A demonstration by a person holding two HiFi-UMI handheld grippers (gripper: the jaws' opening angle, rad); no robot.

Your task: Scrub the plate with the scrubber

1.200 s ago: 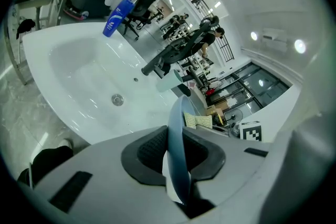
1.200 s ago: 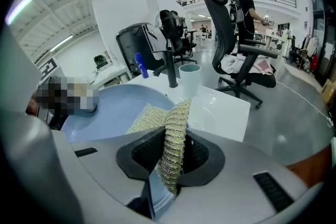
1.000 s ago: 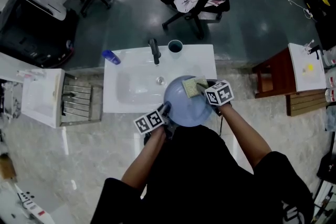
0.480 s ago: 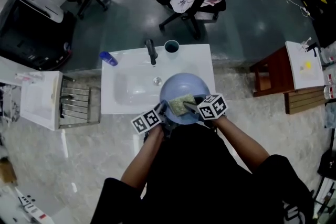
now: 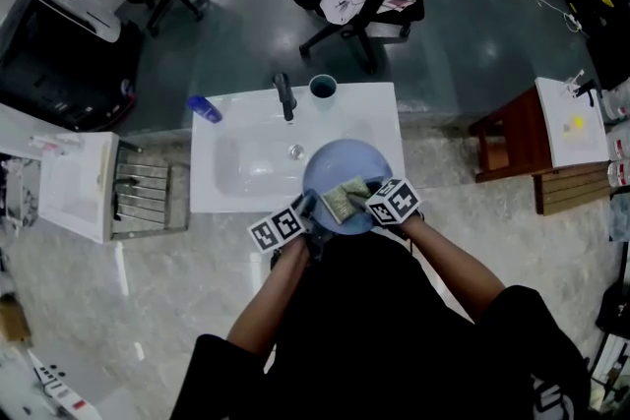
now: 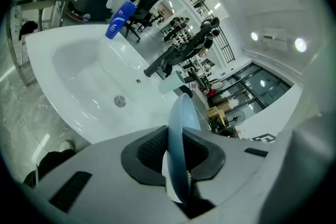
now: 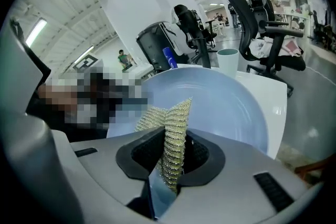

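Black short-sleeved top [image 5: 379,339] was worn. White cubes [image 5: 279,230] with black square markers were fitted on left claw [image 5: 313,205] and right claw [image 5: 352,201]. Grey moulded housings [image 7: 241,178], black ribbed pads [image 7: 142,150] were noted.

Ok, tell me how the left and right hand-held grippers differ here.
The left hand-held gripper is shut on the blue plate at its rim; the right hand-held gripper is shut on the yellow-green scrubber. The left one sits at the plate's near-left edge; the right one reaches over its face. Both grip something at the white sink.
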